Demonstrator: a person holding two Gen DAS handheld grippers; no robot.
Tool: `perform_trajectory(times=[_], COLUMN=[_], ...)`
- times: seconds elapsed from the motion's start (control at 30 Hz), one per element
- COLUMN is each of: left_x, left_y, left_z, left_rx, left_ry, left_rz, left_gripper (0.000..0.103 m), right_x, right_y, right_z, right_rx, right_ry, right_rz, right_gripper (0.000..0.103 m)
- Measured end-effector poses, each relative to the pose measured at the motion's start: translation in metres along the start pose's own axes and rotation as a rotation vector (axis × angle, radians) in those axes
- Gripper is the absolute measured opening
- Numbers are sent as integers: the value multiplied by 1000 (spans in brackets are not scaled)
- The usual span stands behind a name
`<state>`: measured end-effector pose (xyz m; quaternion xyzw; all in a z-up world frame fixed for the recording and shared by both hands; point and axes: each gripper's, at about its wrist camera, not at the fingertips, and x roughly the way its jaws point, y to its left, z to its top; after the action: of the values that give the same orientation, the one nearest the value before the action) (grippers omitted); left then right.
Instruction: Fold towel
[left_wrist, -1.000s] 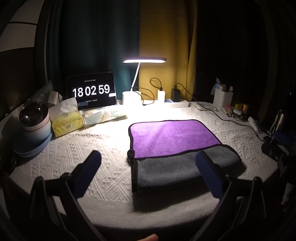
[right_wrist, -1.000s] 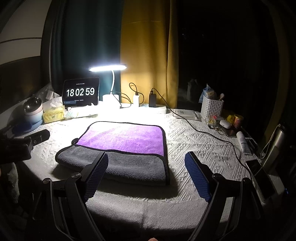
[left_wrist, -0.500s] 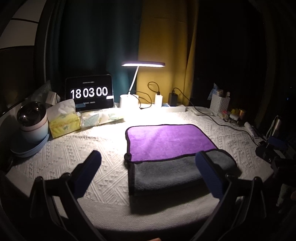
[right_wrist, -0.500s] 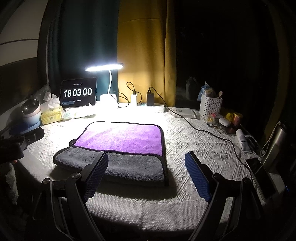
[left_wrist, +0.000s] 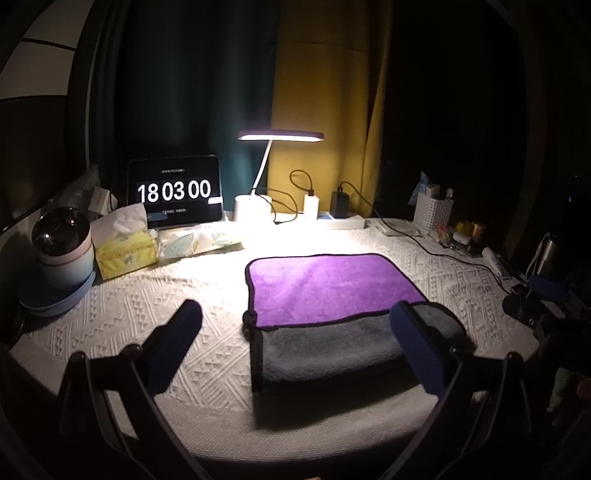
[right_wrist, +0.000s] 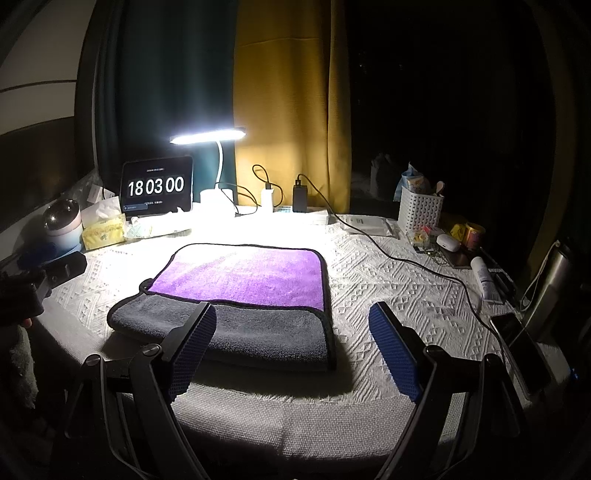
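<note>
A towel (left_wrist: 332, 291), purple on one face and grey on the other, lies on the white tablecloth with its near grey edge folded over the purple part. It also shows in the right wrist view (right_wrist: 243, 288). My left gripper (left_wrist: 295, 343) is open and empty, held back at the table's near edge, in front of the towel's left half. My right gripper (right_wrist: 291, 343) is open and empty, in front of the towel's right corner. Neither touches the towel.
A lit desk lamp (left_wrist: 280, 136), a clock screen (left_wrist: 173, 192), a tissue box (left_wrist: 125, 251) and a round pot (left_wrist: 62, 243) stand at the back left. A white basket (right_wrist: 419, 210), small bottles, a cable (right_wrist: 406, 258) and a phone (right_wrist: 524, 350) lie at the right.
Both grippers have drawn back and risen a little from the table, so the towel looks smaller. The towel has not moved. The clock went from 18:02:59 to 18:03:00.
</note>
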<state>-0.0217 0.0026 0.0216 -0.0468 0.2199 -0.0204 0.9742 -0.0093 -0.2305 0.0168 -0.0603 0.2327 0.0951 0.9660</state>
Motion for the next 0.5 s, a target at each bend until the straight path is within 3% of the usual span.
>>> perform_trajectory(times=[0.5], left_x=[-5], left_y=[-1], left_z=[1], left_rx=[4], left_ry=[-26], left_rz=[1], left_gripper=[102], right_x=[-1], right_y=[-2], right_z=[2], right_rx=[5], right_ry=[-4], right_rz=[0], right_gripper=[87])
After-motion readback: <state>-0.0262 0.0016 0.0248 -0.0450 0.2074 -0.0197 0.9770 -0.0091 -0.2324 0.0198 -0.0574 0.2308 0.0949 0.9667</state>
